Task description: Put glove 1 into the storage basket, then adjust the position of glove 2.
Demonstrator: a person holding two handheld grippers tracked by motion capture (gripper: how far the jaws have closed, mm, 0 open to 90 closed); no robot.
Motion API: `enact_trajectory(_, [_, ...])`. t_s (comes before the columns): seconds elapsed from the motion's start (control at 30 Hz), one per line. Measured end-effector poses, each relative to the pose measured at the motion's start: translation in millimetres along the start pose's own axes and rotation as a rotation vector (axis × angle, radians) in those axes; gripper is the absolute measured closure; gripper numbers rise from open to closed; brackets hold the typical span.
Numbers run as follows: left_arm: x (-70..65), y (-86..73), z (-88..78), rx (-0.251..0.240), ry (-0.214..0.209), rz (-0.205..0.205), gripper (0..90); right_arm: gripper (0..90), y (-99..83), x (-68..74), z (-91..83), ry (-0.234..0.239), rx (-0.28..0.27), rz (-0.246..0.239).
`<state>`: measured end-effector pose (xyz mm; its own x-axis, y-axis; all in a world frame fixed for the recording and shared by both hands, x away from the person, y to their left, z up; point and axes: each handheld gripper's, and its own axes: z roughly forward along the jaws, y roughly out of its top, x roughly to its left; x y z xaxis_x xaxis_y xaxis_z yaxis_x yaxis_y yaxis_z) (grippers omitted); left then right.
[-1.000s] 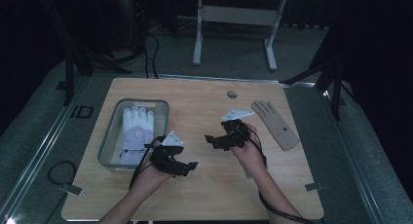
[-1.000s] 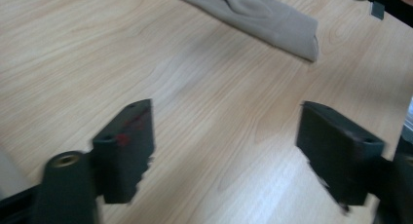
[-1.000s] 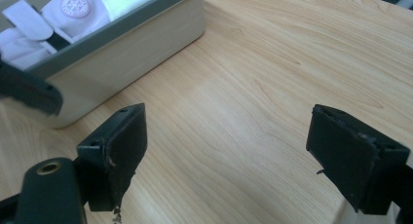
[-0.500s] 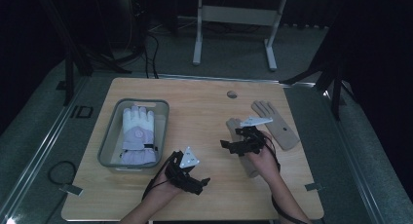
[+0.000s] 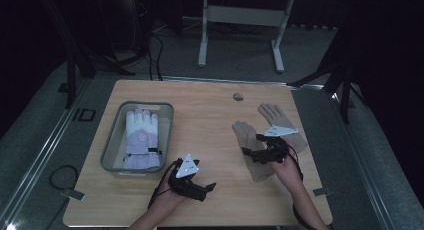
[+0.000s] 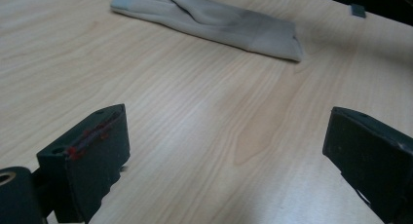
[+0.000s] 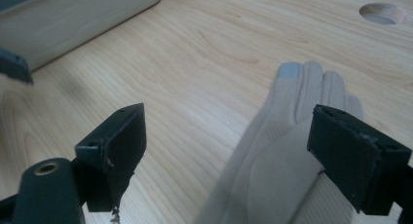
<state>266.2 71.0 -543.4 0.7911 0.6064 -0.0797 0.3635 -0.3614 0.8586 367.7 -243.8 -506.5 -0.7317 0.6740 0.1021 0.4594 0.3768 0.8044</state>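
My left gripper (image 5: pixel 207 190) hovers low over bare wood near the table's front edge. In the left gripper view its jaws (image 6: pixel 229 126) stand wide apart; they have just been opening, with nothing between them. My right gripper (image 5: pixel 251 146) is open just above a flat beige glove (image 5: pixel 243 130), fingers pointing away. In the right gripper view that glove (image 7: pixel 287 151) lies under and ahead of the spread jaws, untouched. A second beige glove (image 5: pixel 274 115) lies beside it at the right. The first glove (image 6: pixel 214 19) also lies across the top of the left gripper view.
A grey bin (image 5: pixel 112 140) at the left holds a white and lilac ski glove (image 5: pixel 141 137). Its wall (image 7: pixel 73 19) rises at the upper left of the right gripper view. A round hole (image 5: pixel 238 96) sits in the tabletop near the far edge.
The left hand has drawn back toward the front edge and sunk. The right hand has shifted right, and a beige glove now lies flat on the table beneath it.
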Motion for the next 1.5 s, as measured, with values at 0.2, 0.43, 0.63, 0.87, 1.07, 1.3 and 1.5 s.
enact_trajectory(0.2, [-0.4,-5.7,3.8,0.023,0.007,-0.005,3.1,10.3,-13.6,-11.3,-2.2,0.086,0.034,0.079])
enact_trajectory(0.43, [-3.2,-5.5,3.3,0.010,0.001,0.016,3.0,22.7,-19.6,-15.9,-2.7,0.004,0.051,0.017])
enact_trajectory(0.63, [-3.3,-7.0,2.3,0.007,-0.004,0.012,2.9,34.3,-13.2,-24.9,-3.2,-0.022,0.055,-0.023])
enact_trajectory(0.87, [-2.9,-8.5,0.4,0.003,-0.010,0.010,2.9,43.5,-6.7,-29.6,9.8,-0.037,0.106,-0.084])
enact_trajectory(1.07, [-3.1,-8.8,0.8,0.005,-0.012,0.015,2.9,43.8,-8.0,-34.0,22.3,-0.026,0.126,-0.104])
enact_trajectory(1.3, [-2.4,-9.7,1.2,0.008,-0.016,0.012,2.9,43.9,-20.8,-40.6,38.7,-0.061,0.185,-0.107])
enact_trajectory(1.5, [-2.5,-10.8,2.4,0.017,-0.021,0.010,2.9,52.6,-21.1,-36.9,38.5,-0.070,0.184,-0.104])
